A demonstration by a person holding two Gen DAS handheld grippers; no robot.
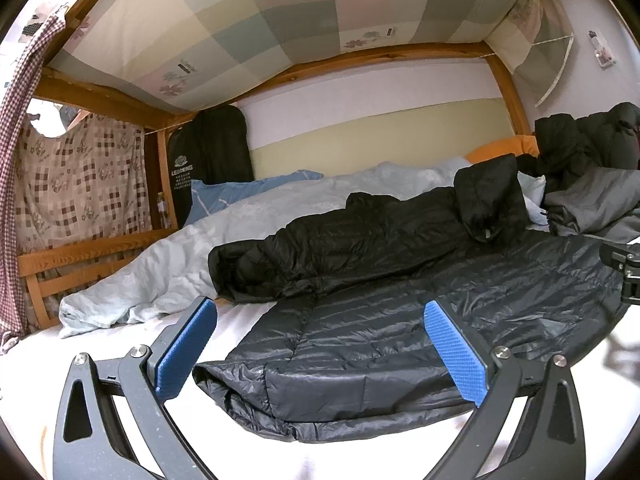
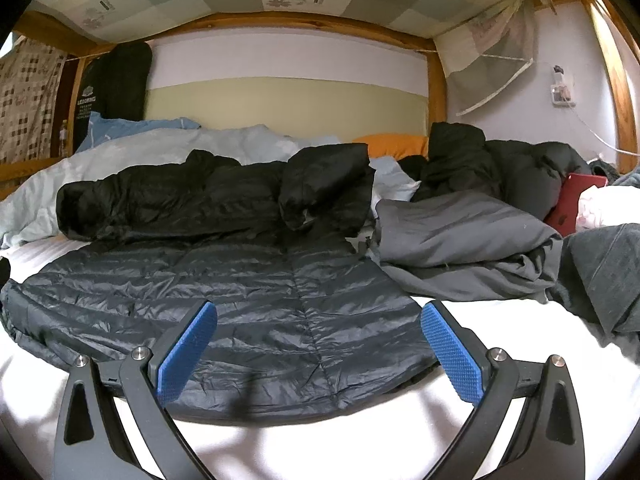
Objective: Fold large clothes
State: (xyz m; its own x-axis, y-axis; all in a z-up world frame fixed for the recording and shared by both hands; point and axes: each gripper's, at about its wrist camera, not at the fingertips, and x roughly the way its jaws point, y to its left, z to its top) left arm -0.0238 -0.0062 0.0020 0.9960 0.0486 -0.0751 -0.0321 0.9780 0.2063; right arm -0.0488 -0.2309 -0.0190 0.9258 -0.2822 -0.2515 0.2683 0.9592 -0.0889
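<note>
A long black puffer coat [image 1: 400, 320] [image 2: 240, 304] lies spread flat on the white mattress [image 1: 240, 328] [image 2: 500, 360], one side folded over along the far edge with the hood [image 1: 492, 200] [image 2: 328, 184] on top. My left gripper [image 1: 320, 344] hovers open over the coat's left end, its blue pads [image 1: 188, 348] wide apart with nothing between them. My right gripper [image 2: 318, 344] stands open above the coat's near edge, and the right pad [image 2: 452, 352] is just past the coat's right end. Part of the right gripper's body [image 1: 624, 272] shows at the left wrist view's right edge.
A light blue duvet [image 1: 180, 248] [image 2: 120, 148] is bunched behind the coat against the wall. Grey clothes [image 2: 460, 240] and another black jacket [image 2: 500, 160] pile at the right, with a red item [image 2: 572, 204] beside them. Wooden bunk rails [image 1: 80, 256] and an upper bunk [image 1: 280, 20] enclose the bed.
</note>
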